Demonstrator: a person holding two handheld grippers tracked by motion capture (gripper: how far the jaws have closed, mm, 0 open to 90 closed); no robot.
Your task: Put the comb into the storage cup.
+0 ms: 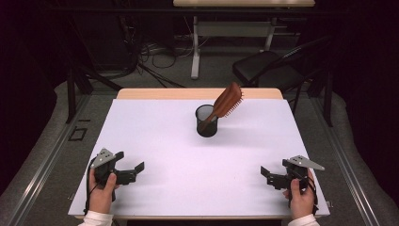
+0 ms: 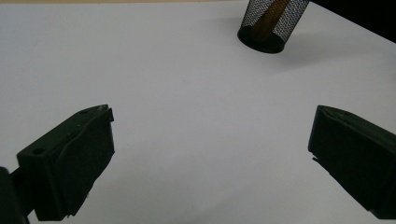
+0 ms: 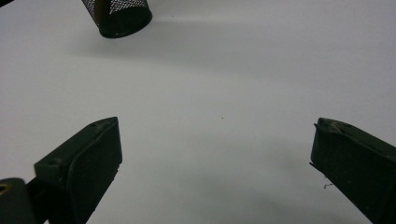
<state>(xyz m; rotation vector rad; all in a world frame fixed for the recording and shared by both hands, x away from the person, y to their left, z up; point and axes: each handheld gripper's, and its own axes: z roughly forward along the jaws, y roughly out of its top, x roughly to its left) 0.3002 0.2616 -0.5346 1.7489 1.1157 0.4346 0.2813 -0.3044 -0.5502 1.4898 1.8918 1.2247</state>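
Note:
A black mesh cup (image 1: 207, 121) stands upright at the middle back of the white table (image 1: 155, 141). A brown hairbrush (image 1: 229, 100) rests in it handle down, its bristled head leaning up and to the right. My left gripper (image 1: 129, 161) sits low at the front left, open and holding nothing. My right gripper (image 1: 274, 168) sits at the front right, also open and holding nothing. In the left gripper view, the left gripper (image 2: 210, 135) has its jaws wide apart, with the cup (image 2: 273, 23) and brush handle (image 2: 271, 14) far ahead. In the right gripper view, the right gripper (image 3: 215, 140) sees the cup (image 3: 119, 16) at top left.
Behind the table, a black folding chair (image 1: 268, 68) stands at the back right. A desk frame (image 1: 195, 47) and floor cables (image 1: 155, 56) lie farther back. Bare white surface spreads between both grippers and the cup.

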